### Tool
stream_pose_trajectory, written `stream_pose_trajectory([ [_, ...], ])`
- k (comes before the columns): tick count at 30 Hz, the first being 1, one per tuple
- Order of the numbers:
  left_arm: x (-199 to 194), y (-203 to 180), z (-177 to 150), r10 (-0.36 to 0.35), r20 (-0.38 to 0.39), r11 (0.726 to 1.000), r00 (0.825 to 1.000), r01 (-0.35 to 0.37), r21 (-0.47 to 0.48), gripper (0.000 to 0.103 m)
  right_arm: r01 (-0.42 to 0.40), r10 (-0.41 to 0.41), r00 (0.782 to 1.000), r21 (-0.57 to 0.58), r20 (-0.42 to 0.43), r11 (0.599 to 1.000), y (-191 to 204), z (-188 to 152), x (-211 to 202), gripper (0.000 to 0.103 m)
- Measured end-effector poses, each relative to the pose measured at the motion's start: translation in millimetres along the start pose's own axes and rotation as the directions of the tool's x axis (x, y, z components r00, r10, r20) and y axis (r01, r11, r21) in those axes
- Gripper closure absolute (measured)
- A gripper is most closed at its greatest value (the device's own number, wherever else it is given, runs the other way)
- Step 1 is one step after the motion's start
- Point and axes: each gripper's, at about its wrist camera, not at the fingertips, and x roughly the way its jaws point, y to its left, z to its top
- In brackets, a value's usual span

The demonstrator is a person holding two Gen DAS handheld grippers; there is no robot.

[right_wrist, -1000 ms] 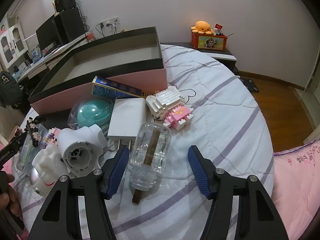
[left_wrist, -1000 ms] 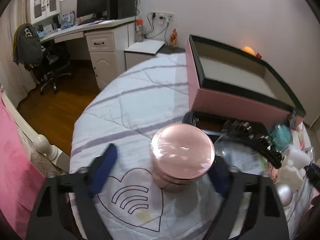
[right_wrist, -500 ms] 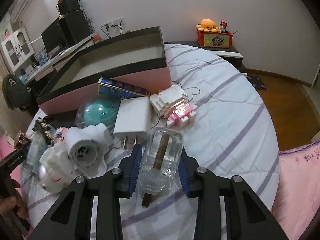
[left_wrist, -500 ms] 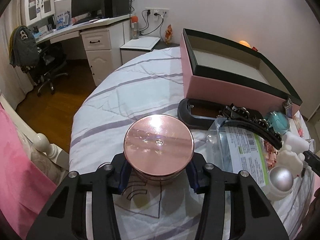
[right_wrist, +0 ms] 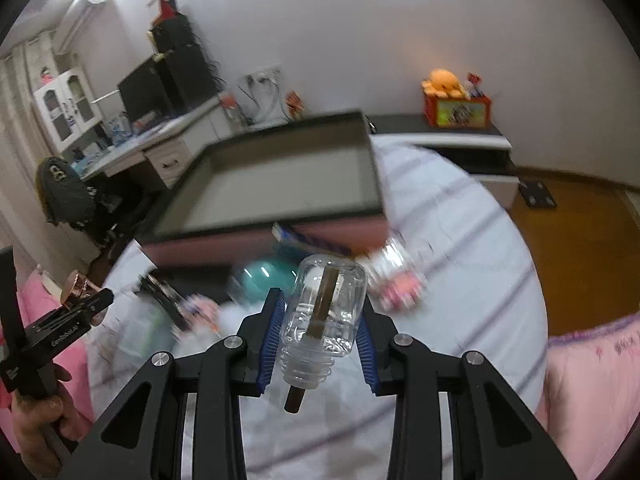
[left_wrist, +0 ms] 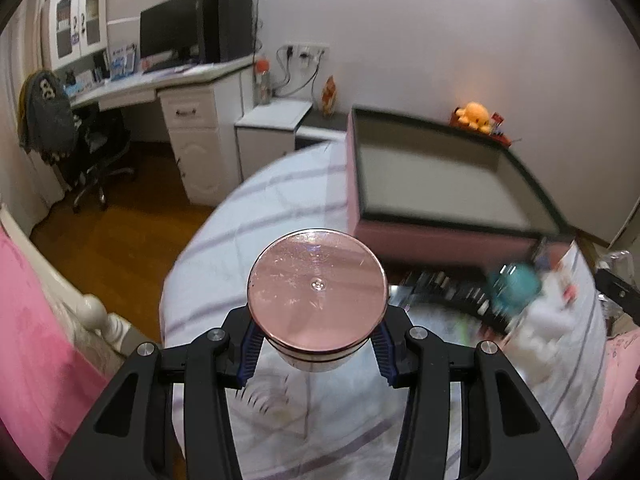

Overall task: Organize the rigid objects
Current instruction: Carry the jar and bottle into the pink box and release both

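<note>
both loads are up off the bed. left gripper (left_wrist: 316, 354) is clamped on the pink-lidded jar (left_wrist: 317, 292), lid facing up. right gripper (right_wrist: 318, 344) is squeezed on the clear bottle (right_wrist: 324, 316), long axis pointing ahead, neck toward the camera. the open pink box (left_wrist: 440, 184) lies ahead, right of the jar, and looks empty inside. teal ball (right_wrist: 264, 280) waits beside it.

My right gripper (right_wrist: 319, 332) clamps a clear bottle (right_wrist: 322, 316) with a brown stick inside; ahead of my jaws lies the open pink box (right_wrist: 276, 184).
</note>
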Motion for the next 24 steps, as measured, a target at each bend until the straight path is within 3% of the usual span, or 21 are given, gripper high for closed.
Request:
stream_pose_trajectory([
  [7, -1.0, -32.3, 54.2, -0.046, 0.070, 0.998, 0.996, 0.043, 0.054, 0.056, -0.040, 0.043, 0.998, -0.070, 0.044, 0.997, 25.9, 52.3, 18.1, 0.068],
  [12, 24.5, -55.5, 89.1, -0.073, 0.074, 0.995, 0.995, 0.067, 0.076, 0.056, -0.052, 0.053, 0.998, -0.075, 0.021, 0.996, 26.6, 76.5, 49.8, 0.068],
  [20, 98.0, -91.7, 103.7, -0.088, -0.036, 0.991, 0.995, 0.091, 0.102, 0.056, -0.044, 0.040, 0.994, -0.038, -0.104, 0.998, 7.5, 86.0, 122.9, 0.068],
  [24, 124.5, -101.8, 100.5, -0.059, -0.103, 0.991, 0.993, 0.070, 0.112, 0.054, -0.032, 0.025, 0.987, -0.039, -0.157, 0.999, 3.2, 83.4, 143.4, 0.068],
])
